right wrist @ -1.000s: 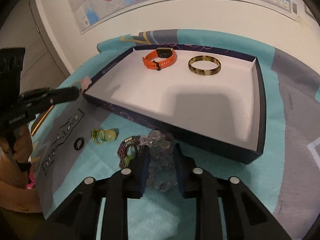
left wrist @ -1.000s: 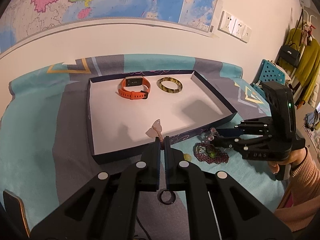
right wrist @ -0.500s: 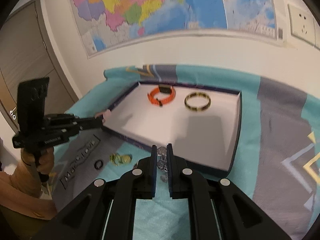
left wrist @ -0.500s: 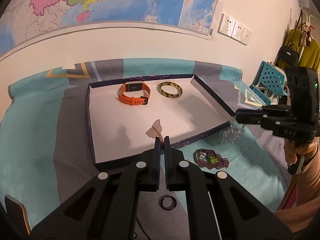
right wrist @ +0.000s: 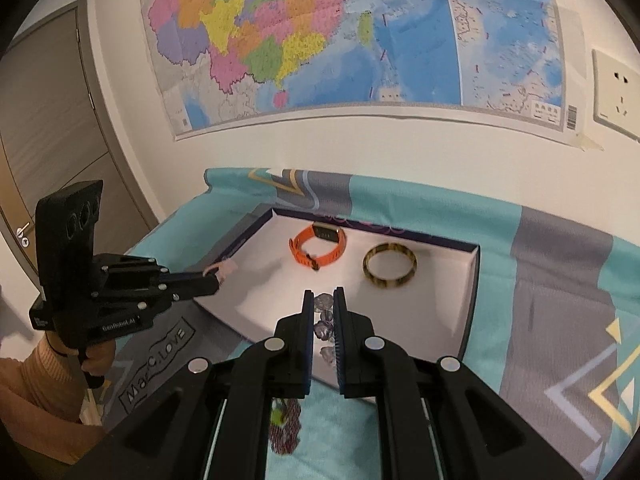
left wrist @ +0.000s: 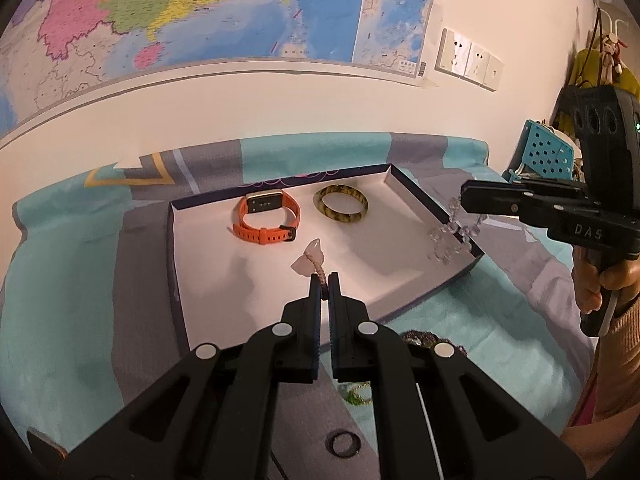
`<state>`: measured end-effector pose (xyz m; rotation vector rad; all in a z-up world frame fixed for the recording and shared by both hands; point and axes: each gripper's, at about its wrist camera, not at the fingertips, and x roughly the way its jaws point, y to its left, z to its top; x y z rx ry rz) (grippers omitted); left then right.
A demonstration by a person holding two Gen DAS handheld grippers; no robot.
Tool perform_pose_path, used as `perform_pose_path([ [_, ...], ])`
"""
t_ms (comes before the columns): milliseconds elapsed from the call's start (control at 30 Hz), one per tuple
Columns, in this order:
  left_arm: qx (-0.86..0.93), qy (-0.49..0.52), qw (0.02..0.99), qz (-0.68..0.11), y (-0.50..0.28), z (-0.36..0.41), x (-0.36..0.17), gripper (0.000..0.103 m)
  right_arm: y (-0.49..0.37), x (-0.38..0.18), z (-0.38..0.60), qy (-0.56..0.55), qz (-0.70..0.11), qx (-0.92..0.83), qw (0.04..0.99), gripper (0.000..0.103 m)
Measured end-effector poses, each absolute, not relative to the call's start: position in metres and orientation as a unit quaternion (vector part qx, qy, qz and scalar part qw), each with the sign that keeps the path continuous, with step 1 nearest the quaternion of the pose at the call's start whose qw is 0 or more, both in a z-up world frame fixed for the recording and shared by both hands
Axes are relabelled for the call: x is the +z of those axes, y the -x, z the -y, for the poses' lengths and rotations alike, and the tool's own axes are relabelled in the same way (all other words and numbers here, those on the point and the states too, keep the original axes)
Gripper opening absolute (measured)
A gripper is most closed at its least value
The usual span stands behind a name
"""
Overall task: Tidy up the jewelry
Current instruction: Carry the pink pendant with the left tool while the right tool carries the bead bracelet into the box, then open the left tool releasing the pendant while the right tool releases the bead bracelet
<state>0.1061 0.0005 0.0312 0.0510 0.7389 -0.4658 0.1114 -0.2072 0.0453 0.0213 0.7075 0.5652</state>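
Orange watch [left wrist: 266,216] and amber bangle [left wrist: 341,209] lie in the white tray [left wrist: 208,280]; left gripper [left wrist: 324,282] grips a pink pendant [left wrist: 308,258], right gripper [right wrist: 323,304] clear beads [right wrist: 325,328]; dark red beads [right wrist: 286,428] wait outside

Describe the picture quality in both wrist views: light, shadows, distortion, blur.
Left wrist view: warm indoor light; fisheye bends the wall map edge and darkens the corners; soft shadows fall on the tray floor; the clear bead bracelet under the right gripper looks smeared. Right wrist view: same curvature; the dark red beads near the bottom edge are blurred; the orange watch is sharp.
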Motion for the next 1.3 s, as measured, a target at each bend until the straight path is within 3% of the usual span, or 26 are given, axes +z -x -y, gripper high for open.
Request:
perform_pose_path([
  [1300,-0.195,-0.049,0.882,-0.426,-0.178,0.017,-0.014,0.004,-0.201,-0.016,0.188,-0.023,-0.405,0.236,0.883,0.008],
])
